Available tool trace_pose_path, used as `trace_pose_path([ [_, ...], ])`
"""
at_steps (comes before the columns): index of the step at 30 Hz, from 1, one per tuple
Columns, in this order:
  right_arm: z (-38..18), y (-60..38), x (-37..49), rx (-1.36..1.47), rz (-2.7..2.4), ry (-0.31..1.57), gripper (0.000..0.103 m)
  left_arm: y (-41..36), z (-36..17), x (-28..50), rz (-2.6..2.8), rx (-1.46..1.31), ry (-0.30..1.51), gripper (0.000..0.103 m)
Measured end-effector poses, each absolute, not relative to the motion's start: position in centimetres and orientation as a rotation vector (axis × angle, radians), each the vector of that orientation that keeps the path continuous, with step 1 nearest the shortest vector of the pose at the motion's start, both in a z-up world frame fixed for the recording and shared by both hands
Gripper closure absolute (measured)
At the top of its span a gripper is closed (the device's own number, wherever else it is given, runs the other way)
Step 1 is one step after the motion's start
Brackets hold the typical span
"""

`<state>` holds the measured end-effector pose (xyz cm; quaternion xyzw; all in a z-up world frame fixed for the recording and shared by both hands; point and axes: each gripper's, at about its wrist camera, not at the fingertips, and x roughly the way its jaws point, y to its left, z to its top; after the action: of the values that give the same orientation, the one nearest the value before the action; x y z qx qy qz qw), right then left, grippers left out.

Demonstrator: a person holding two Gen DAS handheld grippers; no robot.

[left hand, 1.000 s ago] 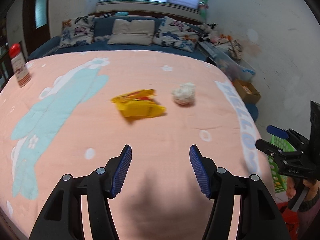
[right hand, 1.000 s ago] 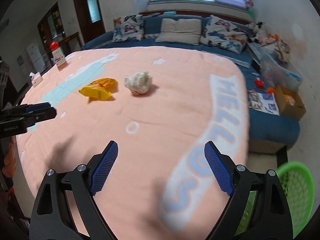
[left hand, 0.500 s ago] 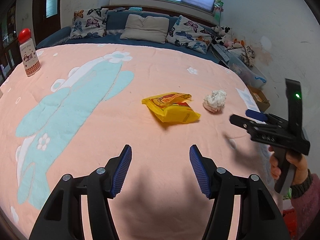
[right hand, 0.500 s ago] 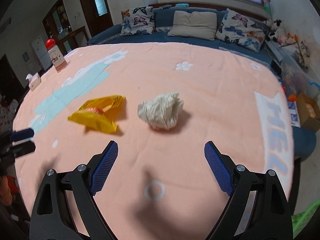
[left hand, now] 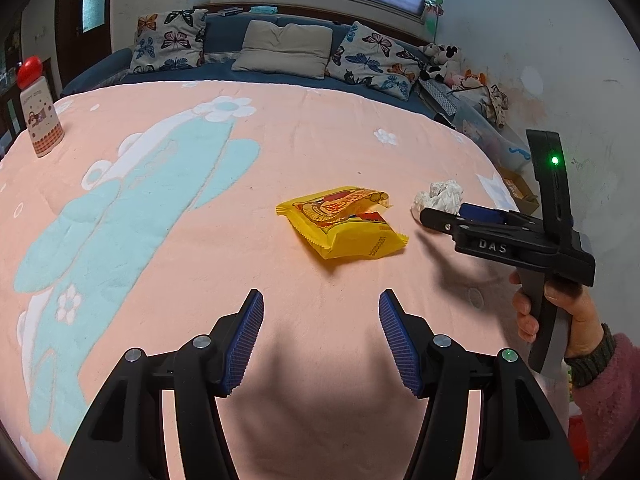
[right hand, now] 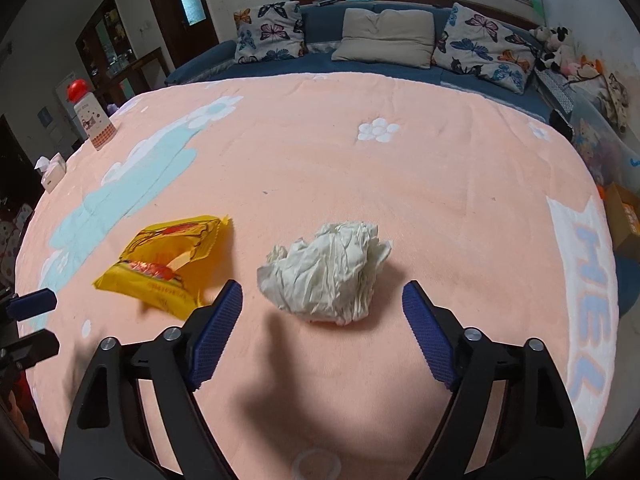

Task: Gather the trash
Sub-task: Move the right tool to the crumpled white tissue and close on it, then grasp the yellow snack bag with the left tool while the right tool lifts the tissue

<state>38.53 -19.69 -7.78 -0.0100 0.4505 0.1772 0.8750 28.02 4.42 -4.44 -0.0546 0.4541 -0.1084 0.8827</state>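
Two pieces of trash lie on the pink blanket. One is a yellow snack wrapper, the other a crumpled white paper ball. My left gripper hovers open a short way before the wrapper, nothing between its blue pads. My right gripper is at the paper ball, which sits just ahead of and between its fingertips. Its jaws are closing and the pads stand apart from the paper. A hand in a pink sleeve holds it.
A red-capped bottle stands at the far left of the blanket, with a tissue box near it. A blue sofa with pillows lies behind. A green basket sits low at the right, a cardboard box on the floor.
The right gripper has moved in over the blanket to the paper ball and its jaws have narrowed a little. The left gripper has drawn closer to the yellow wrapper.
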Motion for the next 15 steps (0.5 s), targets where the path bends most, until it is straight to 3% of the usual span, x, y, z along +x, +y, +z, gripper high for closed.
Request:
trace_pose_path([
  [8, -8.6, -19.8, 39.5, 0.012, 0.378, 0.964, 0.045, 3.7, -5.2, 29.7, -0.238, -0.105, 0.969, 0.045],
  [15, -8.1, -20.0, 38.3, -0.019, 0.372, 0.949, 0.047, 3.0, -5.1, 31.4, -0.247, -0.102, 0.967, 0.043],
])
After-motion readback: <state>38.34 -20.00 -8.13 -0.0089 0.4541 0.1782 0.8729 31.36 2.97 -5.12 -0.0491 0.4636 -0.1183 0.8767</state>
